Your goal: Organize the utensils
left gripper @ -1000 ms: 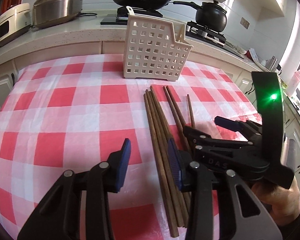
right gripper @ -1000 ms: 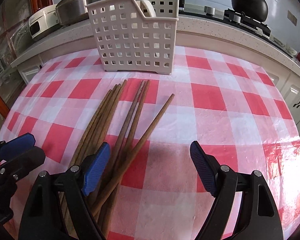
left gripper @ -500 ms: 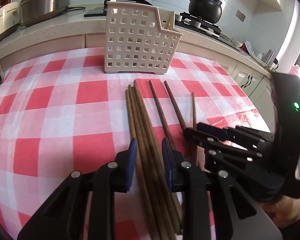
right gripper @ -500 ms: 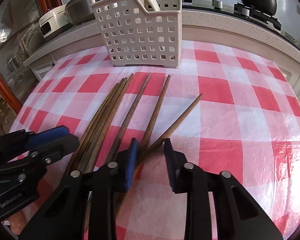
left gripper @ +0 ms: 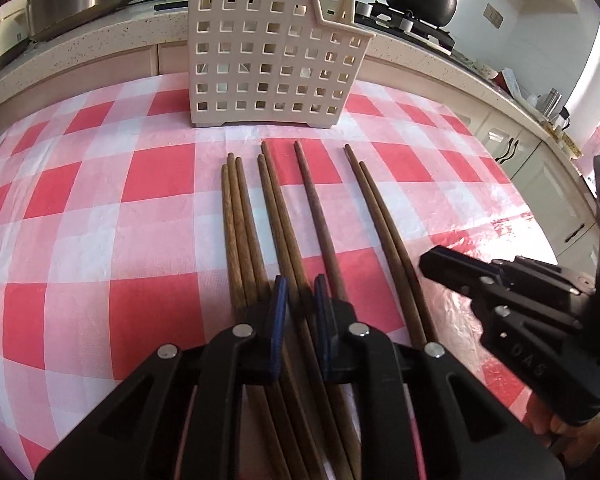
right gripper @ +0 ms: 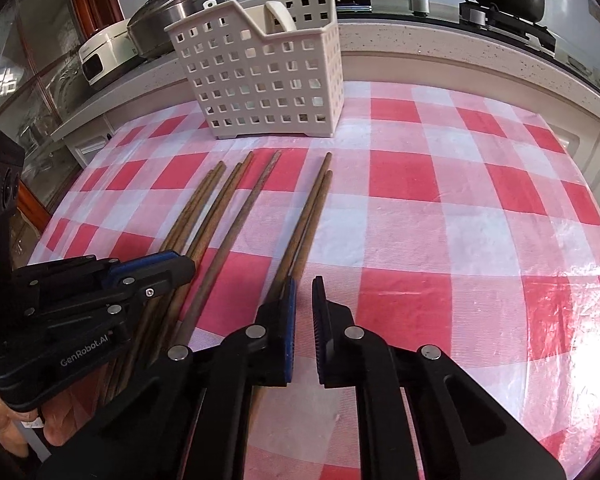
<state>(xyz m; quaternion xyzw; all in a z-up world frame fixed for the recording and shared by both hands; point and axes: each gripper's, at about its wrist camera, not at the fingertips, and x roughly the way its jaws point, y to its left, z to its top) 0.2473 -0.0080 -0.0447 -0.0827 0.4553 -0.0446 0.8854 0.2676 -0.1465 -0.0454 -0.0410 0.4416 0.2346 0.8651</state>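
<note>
Left gripper (left gripper: 300,300) fingers pinching chopsticks (left gripper: 284,220); right gripper (right gripper: 303,308) fingers narrowly apart, empty.

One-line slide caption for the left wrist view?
Left gripper nearly shut around two chopsticks on the checkered cloth, basket ahead, right gripper alongside.

Since 1 s ago: left claw (left gripper: 300,296) narrows from wide open to nearly closed around the middle chopsticks (left gripper: 278,216). Right claw (right gripper: 303,300) likewise narrows, beside the rightmost chopstick pair (right gripper: 310,216), now lying parallel.
</note>
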